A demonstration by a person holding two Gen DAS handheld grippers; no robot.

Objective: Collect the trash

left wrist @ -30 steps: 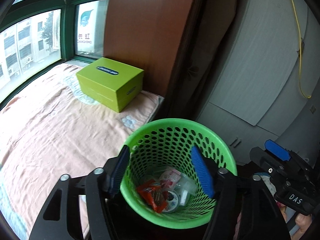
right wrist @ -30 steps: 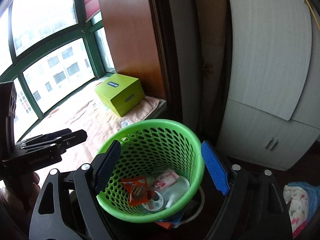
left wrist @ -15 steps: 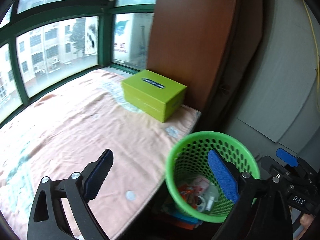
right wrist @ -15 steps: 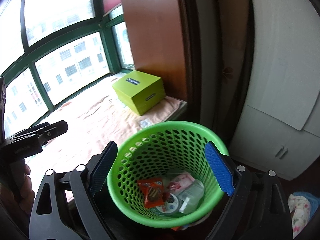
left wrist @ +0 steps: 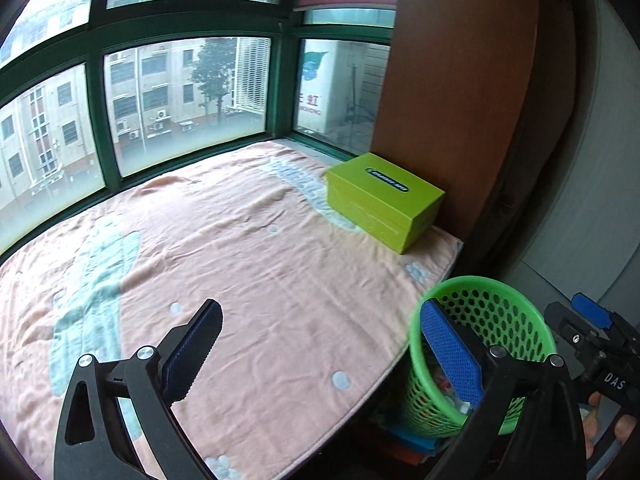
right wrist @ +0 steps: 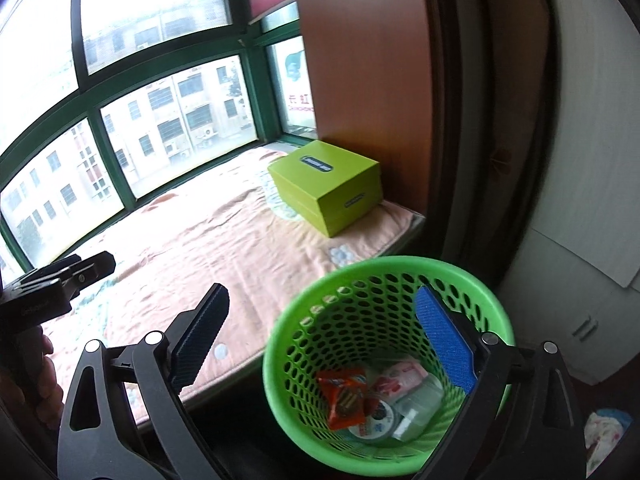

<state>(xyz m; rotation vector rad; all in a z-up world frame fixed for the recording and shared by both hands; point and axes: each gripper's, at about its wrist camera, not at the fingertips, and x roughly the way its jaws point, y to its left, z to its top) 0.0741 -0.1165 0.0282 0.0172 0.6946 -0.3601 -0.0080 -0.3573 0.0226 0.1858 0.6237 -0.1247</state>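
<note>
A green perforated basket [right wrist: 320, 320] stands on the floor beside the window seat. It holds an orange snack wrapper [right wrist: 344, 394], a pink packet [right wrist: 400, 378], a round lid and clear plastic. My right gripper [right wrist: 324, 344] is open and empty above the basket's left rim. My left gripper [left wrist: 320, 354] is open and empty over the edge of the peach blanket [left wrist: 240, 256]; the basket [left wrist: 500, 304] is at its right, partly hidden by the right finger. The right gripper's body [left wrist: 600, 344] shows at the far right of the left wrist view.
A lime-green box [left wrist: 384, 200] lies on the blanket by a brown wooden panel [left wrist: 460, 80]; it also shows in the right wrist view [right wrist: 328, 184]. Green-framed windows [left wrist: 180, 92] ring the seat. White cabinets [right wrist: 580, 240] stand right. A cloth [right wrist: 604, 432] lies on the floor.
Both grippers swung left and back from the basket. The left one now looks over the blanket, with the basket at its right edge. Both jaws stayed open.
</note>
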